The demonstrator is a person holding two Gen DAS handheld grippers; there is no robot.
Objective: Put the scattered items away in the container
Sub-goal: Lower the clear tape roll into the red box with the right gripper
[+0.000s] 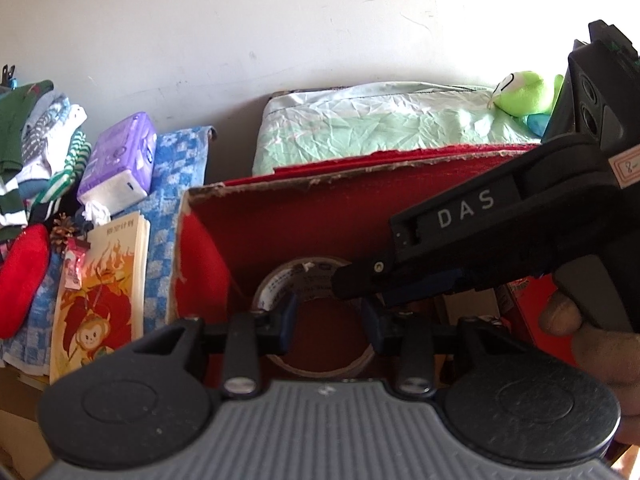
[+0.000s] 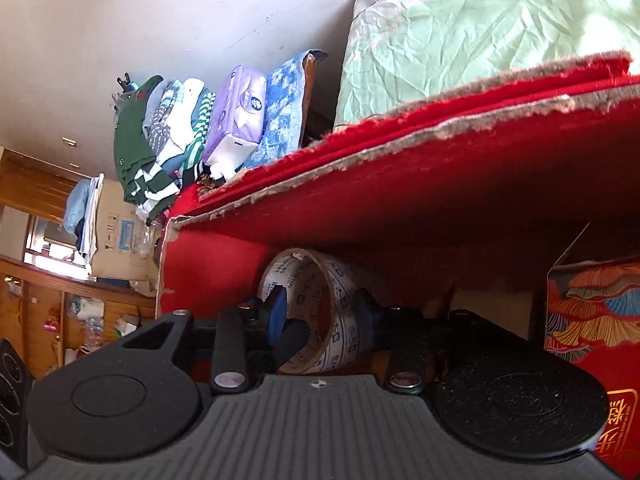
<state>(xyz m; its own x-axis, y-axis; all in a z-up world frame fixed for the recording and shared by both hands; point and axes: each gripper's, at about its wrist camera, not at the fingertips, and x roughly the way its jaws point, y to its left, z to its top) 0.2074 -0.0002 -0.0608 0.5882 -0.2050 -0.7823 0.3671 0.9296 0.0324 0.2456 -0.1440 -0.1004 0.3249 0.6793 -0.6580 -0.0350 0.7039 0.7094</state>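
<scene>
From my left gripper (image 1: 330,320) I look down into the red cardboard box (image 1: 280,216), its blue-tipped fingers spread apart over the roll of clear tape (image 1: 316,280) — nothing between them. The right gripper (image 1: 356,280) reaches across from the right side, tilted downward into the box, a thumb and hand (image 1: 592,344) wrapped on its handle; white letters on its side read "DAS", and a small sticker near the edge carries handwriting I cannot make out.

Through the right wrist camera, the right gripper (image 2: 320,312) has one fingertip (image 2: 276,304) inside the roll's hole and the other outside the band, pinching the wall of the roll of clear tape (image 2: 320,300), which stands on edge low inside the red cardboard box (image 2: 440,208). The tape's inner liner carries printed text, too small to read. Beside it sits a red patterned carton (image 2: 592,312) with gold characters.

Outside the box, to the left, a book with a cartoon monkey cover (image 1: 100,304) lies on a blue checked cloth (image 1: 176,168) near a purple tissue pack (image 1: 120,156).
</scene>
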